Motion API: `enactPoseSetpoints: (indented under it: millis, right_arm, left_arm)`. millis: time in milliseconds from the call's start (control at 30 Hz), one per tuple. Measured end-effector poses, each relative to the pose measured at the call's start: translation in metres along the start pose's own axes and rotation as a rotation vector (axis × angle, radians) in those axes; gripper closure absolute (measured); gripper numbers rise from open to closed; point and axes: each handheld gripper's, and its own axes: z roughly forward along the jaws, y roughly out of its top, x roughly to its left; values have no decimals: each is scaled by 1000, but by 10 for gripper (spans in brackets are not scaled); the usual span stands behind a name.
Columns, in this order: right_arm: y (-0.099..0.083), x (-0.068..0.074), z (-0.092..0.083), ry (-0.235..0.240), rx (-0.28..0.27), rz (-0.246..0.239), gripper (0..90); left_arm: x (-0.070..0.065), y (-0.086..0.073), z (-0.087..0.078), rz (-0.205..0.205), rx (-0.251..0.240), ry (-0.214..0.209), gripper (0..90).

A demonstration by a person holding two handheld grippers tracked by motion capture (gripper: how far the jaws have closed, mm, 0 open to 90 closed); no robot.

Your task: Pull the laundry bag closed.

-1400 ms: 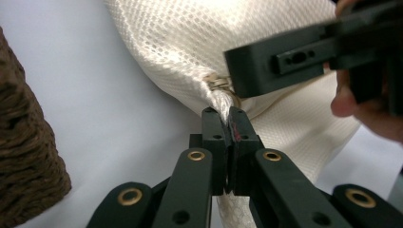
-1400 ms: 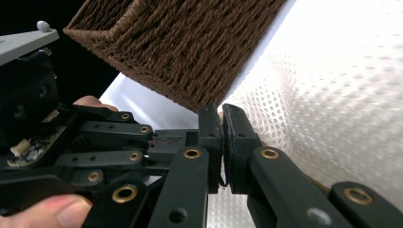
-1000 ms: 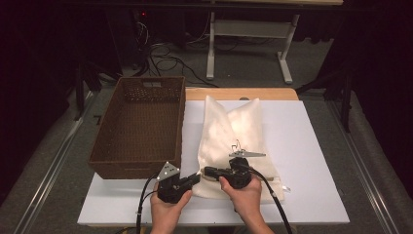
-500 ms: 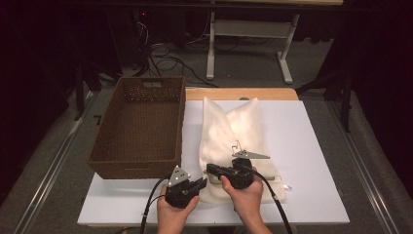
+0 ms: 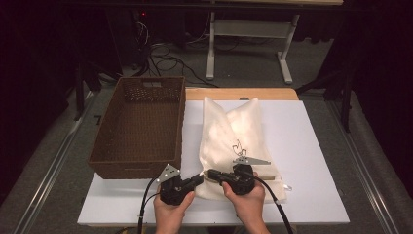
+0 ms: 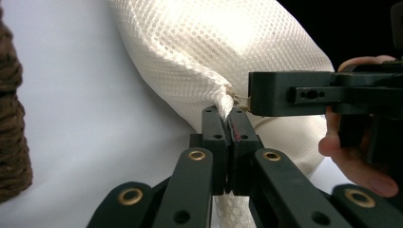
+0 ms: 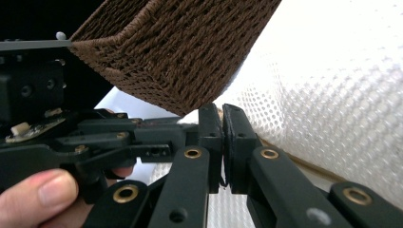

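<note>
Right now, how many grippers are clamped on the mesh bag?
2. The left gripper pinches the bunched near-left corner of the mesh bag. The right gripper grips the bag's edge right beside it, jaws shut, tip to tip with the left, near the wicker basket.

Mesh bags: one white mesh bag (image 5: pixel 233 146) is counted, lying on the table.
Baskets: one brown woven basket (image 5: pixel 141 127) is counted — just beside the bag.
Tables: one white table (image 5: pixel 311 146) is counted.
Grippers: two are counted — the left gripper (image 5: pixel 198 179) and the right gripper (image 5: pixel 210 173), tips close together at the bag's near edge.
Hands: two are counted, one left hand (image 5: pixel 171 210) and one right hand (image 5: pixel 249 204).
Cables: two black ones are counted, one trailing from each gripper.
Grey three-cornered plates: two are counted, one atop each gripper.
</note>
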Motion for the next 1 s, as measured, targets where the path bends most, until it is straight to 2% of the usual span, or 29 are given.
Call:
enactPoseSetpoints:
  millis: [67, 133, 167, 233, 267, 333, 433, 533, 633, 700, 800, 867, 1000]
  right_arm:
    - [-1, -1, -1, -11, 3, -1, 888]
    - [-1, -3, -2, -18, -1, 5, 888]
    - [0, -4, -2, -25, 1, 16, 888]
    - [0, -5, 0, -41, 5, 24, 887]
    - [0, -4, 1, -47, 5, 12, 887]
    - [-2, -5, 1, -36, 9, -1, 887]
    - [-3, -8, -2, 5, -11, -7, 886]
    - [-1, -5, -2, 12, -16, -22, 886]
    - [-1, -3, -1, 4, -10, -24, 886]
    - [-2, -4, -1, 8, -12, -24, 886]
    - [-2, -2, -1, 15, -14, -25, 886]
    - [-2, -1, 0, 13, -12, -33, 886]
    - [-2, -2, -1, 16, -15, -32, 886]
  left_arm:
    - [-3, -2, 1, 9, -10, -5, 883]
    - [-6, -3, 2, 27, 4, -15, 883]
    - [-8, -5, 4, 39, -1, -6, 882]
    - [-12, -9, 8, 74, 18, 1, 881]
    - [-12, -8, 10, 78, 45, -3, 879]
    - [-5, -3, 8, 48, 79, -20, 861]
    - [3, 5, 4, 16, 95, -18, 791]
    - [4, 7, 5, 13, 105, -37, 742]
    - [4, 10, 4, 13, 93, -51, 684]
    - [6, 12, 2, 11, 90, -45, 660]
    - [8, 11, 6, 14, 111, -57, 684]
    - [8, 11, 8, 24, 120, -77, 733]
    - [10, 11, 9, 17, 114, -100, 827]
